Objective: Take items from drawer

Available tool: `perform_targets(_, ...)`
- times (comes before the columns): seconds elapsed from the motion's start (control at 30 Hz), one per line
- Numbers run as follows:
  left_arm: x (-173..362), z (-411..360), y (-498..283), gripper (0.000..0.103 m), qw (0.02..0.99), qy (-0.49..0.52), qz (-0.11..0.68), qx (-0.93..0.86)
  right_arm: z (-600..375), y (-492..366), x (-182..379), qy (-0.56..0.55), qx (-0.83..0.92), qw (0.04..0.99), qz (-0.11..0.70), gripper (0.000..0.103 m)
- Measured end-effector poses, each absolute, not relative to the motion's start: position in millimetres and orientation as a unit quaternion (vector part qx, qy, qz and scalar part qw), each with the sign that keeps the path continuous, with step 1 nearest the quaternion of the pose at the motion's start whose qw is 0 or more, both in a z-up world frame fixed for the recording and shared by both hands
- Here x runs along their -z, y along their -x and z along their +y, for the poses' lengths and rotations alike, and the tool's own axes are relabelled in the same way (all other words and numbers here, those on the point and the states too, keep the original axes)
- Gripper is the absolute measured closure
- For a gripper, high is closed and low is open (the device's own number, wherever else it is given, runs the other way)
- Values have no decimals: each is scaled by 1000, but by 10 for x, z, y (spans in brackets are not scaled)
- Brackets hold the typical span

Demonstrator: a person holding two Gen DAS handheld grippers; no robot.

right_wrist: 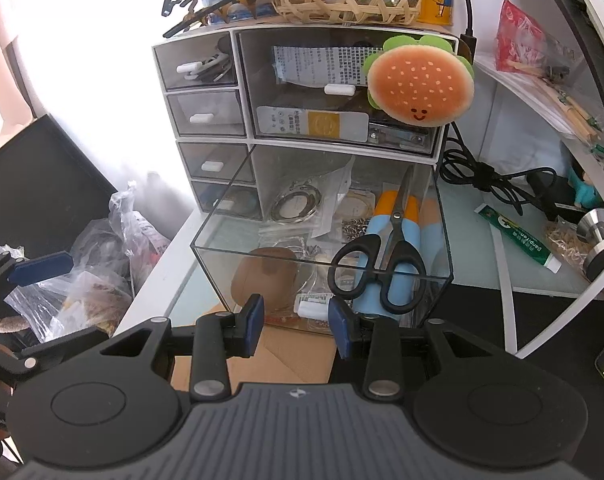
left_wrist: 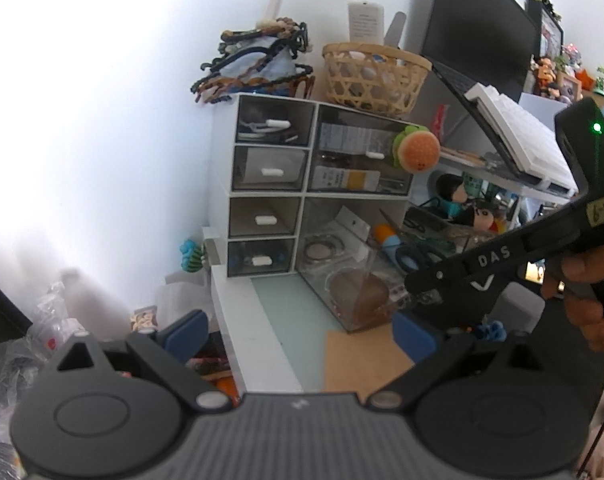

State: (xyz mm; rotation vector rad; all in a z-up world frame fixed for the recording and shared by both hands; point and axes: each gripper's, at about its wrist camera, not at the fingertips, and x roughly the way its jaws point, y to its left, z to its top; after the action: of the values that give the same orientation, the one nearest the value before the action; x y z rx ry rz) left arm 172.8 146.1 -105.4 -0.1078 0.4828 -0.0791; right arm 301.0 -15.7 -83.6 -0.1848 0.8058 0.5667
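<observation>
One pulled-out clear drawer (right_wrist: 442, 216) holds one pair of scissors (right_wrist: 386, 252).

My right gripper (right_wrist: 296, 330) points steeply down, its blue pads (right_wrist: 254, 326) partly apart with nothing pressed between them. From the left wrist view it reaches in from the right edge, my hand (left_wrist: 586, 304) wrapped round its handle. My left gripper (left_wrist: 298, 334) tilts down less steeply, its jaws spread wide and holding nothing; one of its pads (right_wrist: 42, 267) shows at the right view's left edge.
</observation>
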Motion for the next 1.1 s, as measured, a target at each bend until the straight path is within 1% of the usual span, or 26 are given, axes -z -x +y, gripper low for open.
perform_targets(0.73,1095,1612,-1751,3,967,73,242,22,-67,-3195,819,91,-269,876,389,63)
perform_targets(1.1,1122,1678,-1779,3,966,78,245,17,52,-3293,742,95,-270,881,378,63)
